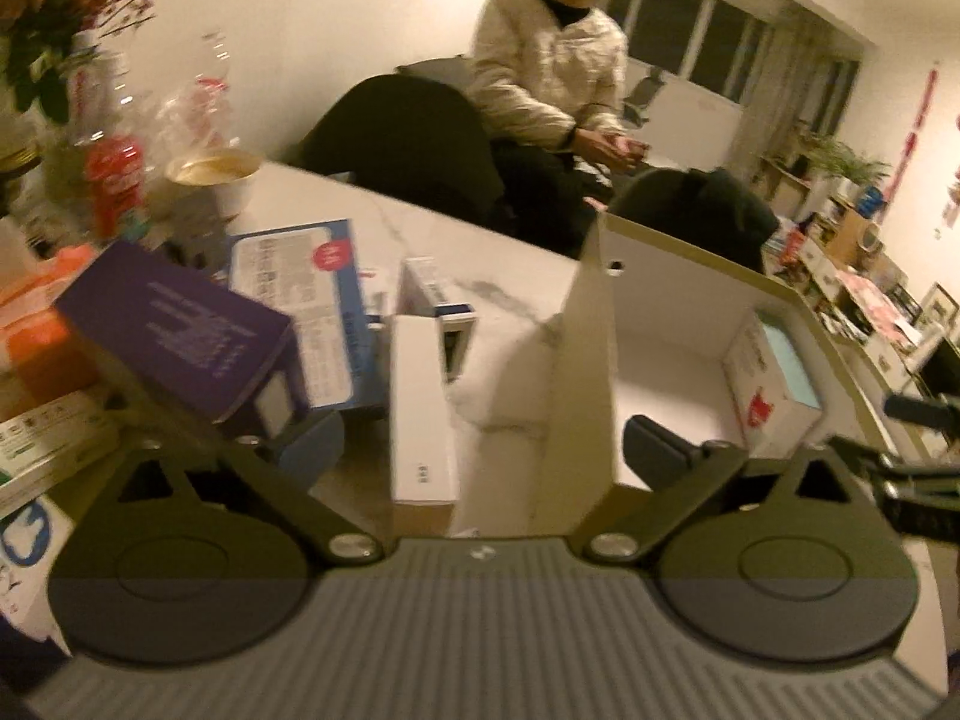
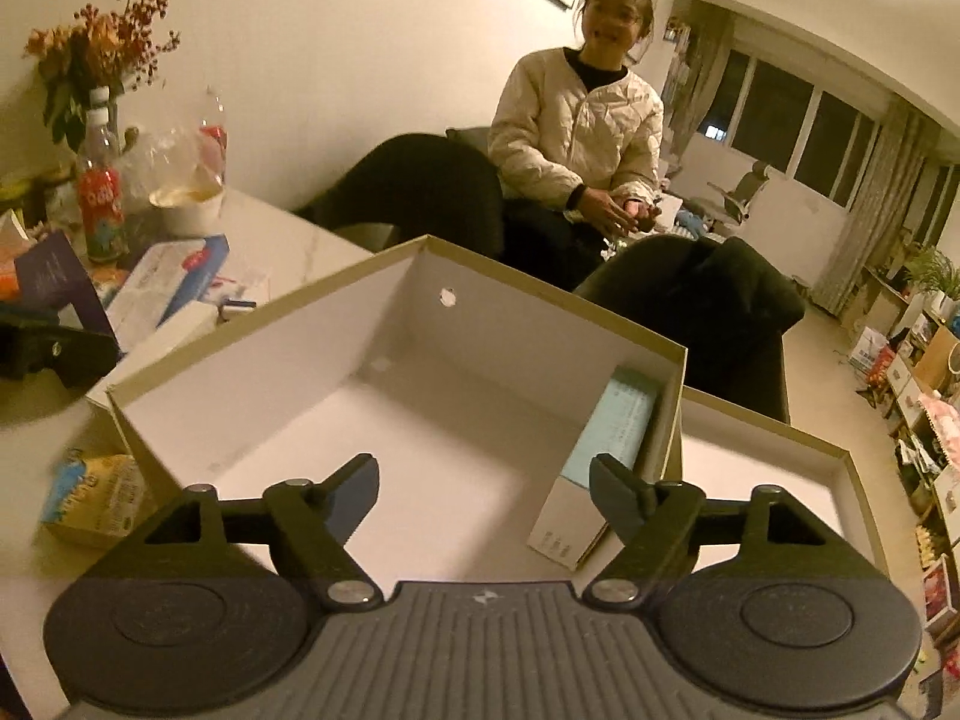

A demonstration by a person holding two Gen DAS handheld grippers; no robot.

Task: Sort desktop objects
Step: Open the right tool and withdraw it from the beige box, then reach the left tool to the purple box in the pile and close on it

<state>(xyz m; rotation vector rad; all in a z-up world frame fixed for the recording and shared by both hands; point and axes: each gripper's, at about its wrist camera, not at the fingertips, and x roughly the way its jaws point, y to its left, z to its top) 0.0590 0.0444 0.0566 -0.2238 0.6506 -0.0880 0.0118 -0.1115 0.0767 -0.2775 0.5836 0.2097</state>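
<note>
Desktop objects: scattered over the left part of a white marble table, beside an open cardboard box.

Cardboard box: white inside, tan rim, small round hole in the far wall. Holds one light-blue-topped carton, upright against the right wall, seen in the left wrist view as a white carton with a red mark. Rest of the box floor bare. Shallow box lid just beside the right wall, open side up.

Left gripper: jaws spread wide, nothing between the pads. Positioned above the table and the box's left wall; left finger near a purple box, right finger over the box interior. Long white box lying on the table between the fingers, untouched.

Right gripper: jaws apart at moderate width, empty. Positioned above the box interior; right fingertip close in front of the light-blue carton, contact not determinable.

Remaining on the table, left side: purple box tilted atop a blue-and-white flat box; orange package at the edge; small white box with a dark blue edge; yellow snack packet near the box's front left corner. Further back: red-labelled bottle, white bowl, clear plastic bag, vase of orange flowers.

Person in a cream quilted jacket seated across the table, behind dark chairs.
</note>
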